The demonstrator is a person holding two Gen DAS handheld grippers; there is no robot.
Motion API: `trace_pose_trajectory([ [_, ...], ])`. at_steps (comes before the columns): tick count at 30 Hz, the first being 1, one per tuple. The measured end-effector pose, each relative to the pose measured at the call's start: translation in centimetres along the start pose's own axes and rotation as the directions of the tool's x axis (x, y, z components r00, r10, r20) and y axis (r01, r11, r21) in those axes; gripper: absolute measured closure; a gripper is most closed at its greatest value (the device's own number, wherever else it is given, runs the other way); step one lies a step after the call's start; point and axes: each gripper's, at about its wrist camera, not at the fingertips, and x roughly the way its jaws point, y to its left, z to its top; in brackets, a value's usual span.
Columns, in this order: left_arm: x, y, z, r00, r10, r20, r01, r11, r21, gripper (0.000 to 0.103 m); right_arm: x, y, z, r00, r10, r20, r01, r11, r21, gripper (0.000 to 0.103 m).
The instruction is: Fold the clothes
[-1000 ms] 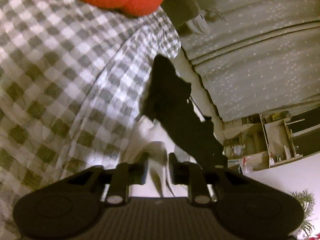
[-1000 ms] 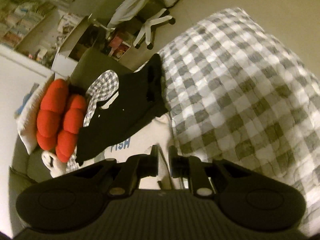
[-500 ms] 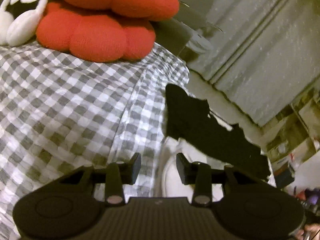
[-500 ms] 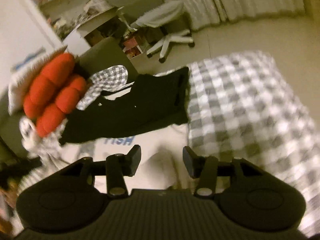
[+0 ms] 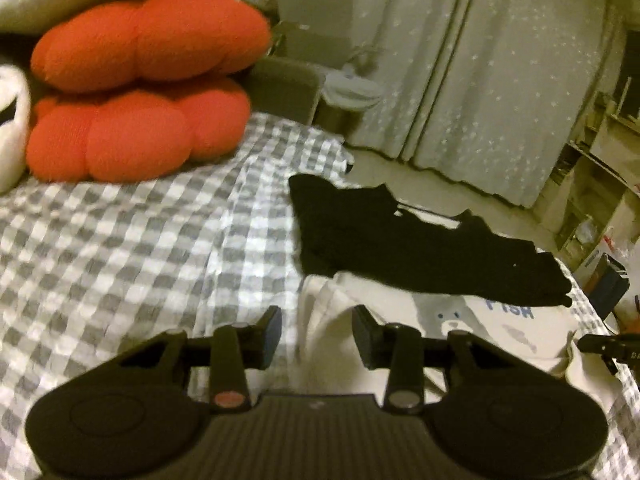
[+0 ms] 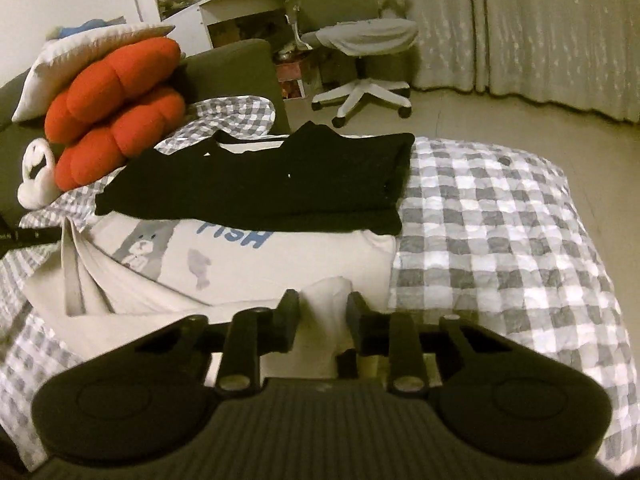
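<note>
- Nearest me, the right tongs (image 6: 323, 316) hang over the near hem of the white T-shirt (image 6: 288, 258), and a raised tuft of that white cloth stands between their jaws; the jaws are closing on it, with slivers of gap on both sides, so I judge the pinch not yet made
- The left tongs (image 5: 316, 334) sit at the shirt's other near corner, their jaws at a middling gap; white cloth lies under and between them, but the pads do not seem to press on it
- The white T-shirt lies flat on the checked bedspread (image 6: 500, 216), straight ahead of both tongs and reaching away from them; its printed bear and blue lettering face up, and its width runs from one hand to the other
- Each hand is about as near to its own corner, so the coming fold seems to turn on lifting both near corners together and carrying them away from me, along the shirt's length
- Beyond, a folded black garment (image 6: 272, 184) lies across the far part of the white shirt, touching it and hiding its upper end; a fold brought forward would meet it
- Farther off, red cushions (image 6: 116, 108) are stacked at the head of the bed, and an office chair (image 6: 360, 64) stands on the floor before pale curtains (image 5: 480, 64)
</note>
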Motion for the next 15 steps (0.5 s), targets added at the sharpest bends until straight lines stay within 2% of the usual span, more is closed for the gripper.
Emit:
trace_pose_trajectory([
  [2, 0.0, -0.2, 0.0, 1.000, -0.013, 0.017, 0.013, 1.000, -0.003, 0.068, 0.0, 0.2, -0.3, 1.000, -0.008, 0.020, 0.008, 1.000, -0.020, 0.087],
  [5, 0.2, -0.7, -0.2, 0.999, -0.024, 0.024, 0.024, 1.000, 0.009, 0.085, -0.3, 0.3, -0.7, 0.999, -0.013, 0.047, 0.015, 0.999, -0.029, 0.092],
  [7, 0.3, -0.8, -0.3, 0.999, -0.031, 0.022, 0.031, 0.999, 0.010, 0.100, -0.9, 0.3, -0.7, 0.997, -0.021, 0.071, 0.023, 0.999, -0.026, 0.094],
  [9, 0.3, -0.6, -0.4, 0.999, -0.041, 0.023, 0.041, 0.999, -0.013, 0.103, -1.5, 0.1, -0.8, 0.995, -0.032, 0.099, 0.034, 0.999, -0.020, 0.094],
  [15, -0.2, 1.2, -0.2, 0.997, -0.051, 0.058, 0.058, 0.988, -0.142, 0.103, -3.1, -0.6, -0.7, 0.984, -0.055, 0.171, 0.053, 0.998, 0.017, 0.095],
])
